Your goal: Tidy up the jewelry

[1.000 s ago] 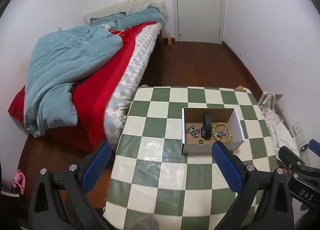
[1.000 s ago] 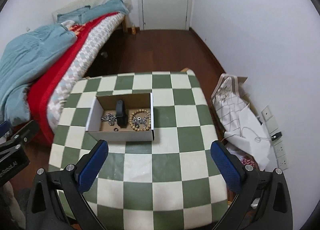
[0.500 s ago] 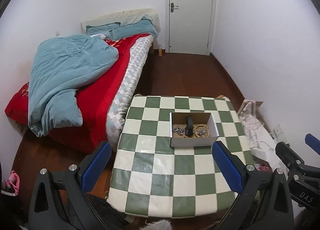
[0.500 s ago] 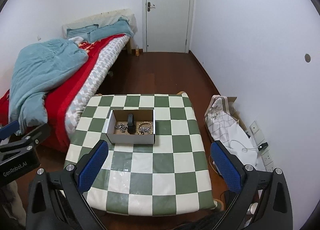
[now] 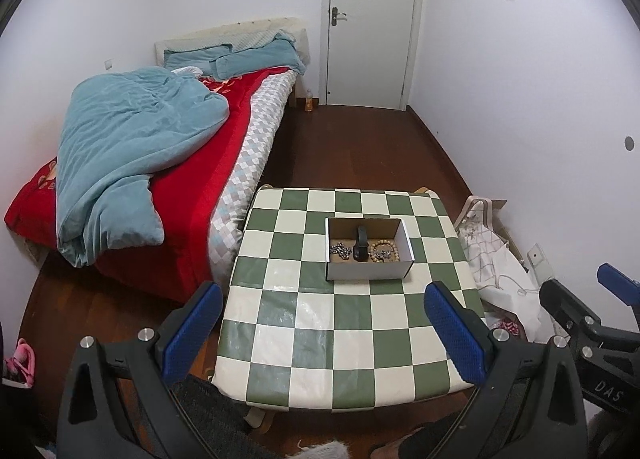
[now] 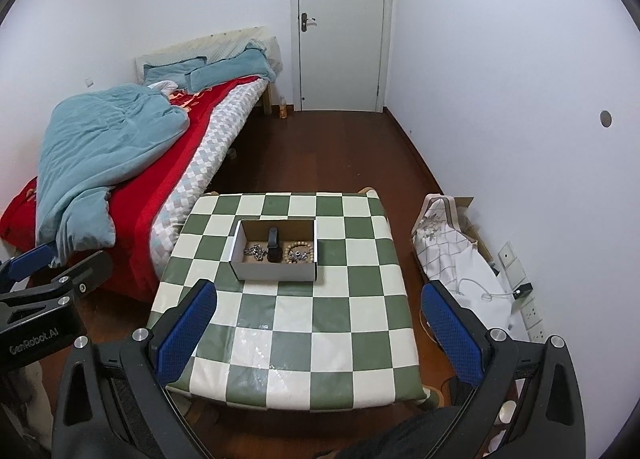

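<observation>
Toward twelve o'clock from both pairs of fingers, well apart from them and lower down, sits the open cardboard box (image 5: pixel 367 255) on the green-and-white checked tabletop (image 5: pixel 320 323), and that gap is what any coming reach turns on. All the jewelry lies inside it, side by side along the box's long axis, which runs nine to three across both views: a silver chain (image 5: pixel 339 250) at the nine o'clock end, a black watch-like band (image 5: pixel 361 246) in the middle with its length pointing twelve to six, and a wooden bead bracelet (image 5: pixel 385 252) at the three o'clock end.

The left gripper (image 5: pixel 324 333) hangs with its blue-padded fingers (image 5: pixel 195 326) spread wide and nothing between them; the box shows slightly toward one o'clock of its midline. The right gripper (image 6: pixel 318 333) is likewise spread and empty, with the box (image 6: pixel 276 255) slightly toward eleven o'clock. So the box lies between the two arms, and neither is clearly nearer; I would judge the chain the left's natural piece and the bracelet the right's.

Nothing remains loose on the tabletop, so the sorting looks done or close to it. Any further grasp would mean a long forward and downward reach, clearing the near wall of the box.
</observation>
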`<action>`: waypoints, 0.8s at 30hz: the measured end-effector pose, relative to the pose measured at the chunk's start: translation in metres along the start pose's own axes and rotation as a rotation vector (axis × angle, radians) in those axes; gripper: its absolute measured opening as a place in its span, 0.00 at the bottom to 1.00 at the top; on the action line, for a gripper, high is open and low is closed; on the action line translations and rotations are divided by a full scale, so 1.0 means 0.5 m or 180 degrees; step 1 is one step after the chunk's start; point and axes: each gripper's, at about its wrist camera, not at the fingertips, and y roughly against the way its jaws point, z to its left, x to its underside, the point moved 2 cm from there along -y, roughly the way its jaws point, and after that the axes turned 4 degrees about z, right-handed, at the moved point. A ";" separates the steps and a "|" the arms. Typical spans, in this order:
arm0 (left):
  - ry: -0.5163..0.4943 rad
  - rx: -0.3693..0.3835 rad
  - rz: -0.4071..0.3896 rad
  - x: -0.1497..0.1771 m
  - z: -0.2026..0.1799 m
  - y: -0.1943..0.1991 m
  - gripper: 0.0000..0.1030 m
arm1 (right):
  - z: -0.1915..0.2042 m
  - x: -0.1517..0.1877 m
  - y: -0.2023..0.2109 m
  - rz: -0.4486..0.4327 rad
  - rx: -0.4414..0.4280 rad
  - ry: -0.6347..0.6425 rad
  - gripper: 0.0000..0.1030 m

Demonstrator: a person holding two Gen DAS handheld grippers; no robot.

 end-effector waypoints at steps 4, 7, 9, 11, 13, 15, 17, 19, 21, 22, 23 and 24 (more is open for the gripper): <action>0.0035 -0.0005 0.0003 0.000 -0.001 -0.001 1.00 | 0.002 -0.003 -0.002 -0.0006 0.0030 0.0006 1.00; 0.0044 -0.0043 -0.0023 -0.015 -0.003 -0.010 1.00 | 0.003 -0.016 -0.010 -0.0018 0.0082 0.0014 1.00; 0.0050 -0.0076 -0.0048 -0.026 -0.006 -0.018 1.00 | 0.003 -0.030 -0.024 -0.0026 0.0106 0.0004 1.00; 0.0060 -0.0113 -0.0068 -0.040 -0.008 -0.028 1.00 | 0.001 -0.043 -0.035 -0.0035 0.0138 -0.0004 1.00; 0.0066 -0.0166 -0.0069 -0.053 -0.008 -0.044 1.00 | -0.001 -0.058 -0.048 -0.0043 0.0170 -0.0016 1.00; 0.0076 -0.0188 -0.0056 -0.067 -0.011 -0.065 1.00 | -0.003 -0.074 -0.065 -0.0048 0.0207 -0.0020 1.00; 0.0076 -0.0234 -0.0027 -0.078 -0.012 -0.086 1.00 | -0.002 -0.086 -0.087 -0.0036 0.0252 -0.0011 1.00; 0.0092 -0.0258 -0.0016 -0.088 -0.013 -0.110 1.00 | -0.002 -0.099 -0.111 -0.0008 0.0255 -0.0011 1.00; 0.0094 -0.0283 0.0046 -0.095 -0.014 -0.132 1.00 | 0.001 -0.105 -0.141 0.0051 0.0287 0.0014 1.00; 0.0101 -0.0281 0.0062 -0.098 -0.014 -0.143 1.00 | 0.003 -0.107 -0.153 0.0074 0.0281 0.0015 1.00; 0.0105 -0.0309 0.0084 -0.100 -0.014 -0.156 1.00 | 0.003 -0.109 -0.169 0.0104 0.0290 0.0014 1.00; 0.0103 -0.0320 0.0109 -0.102 -0.013 -0.166 1.00 | 0.003 -0.110 -0.183 0.0142 0.0295 0.0012 1.00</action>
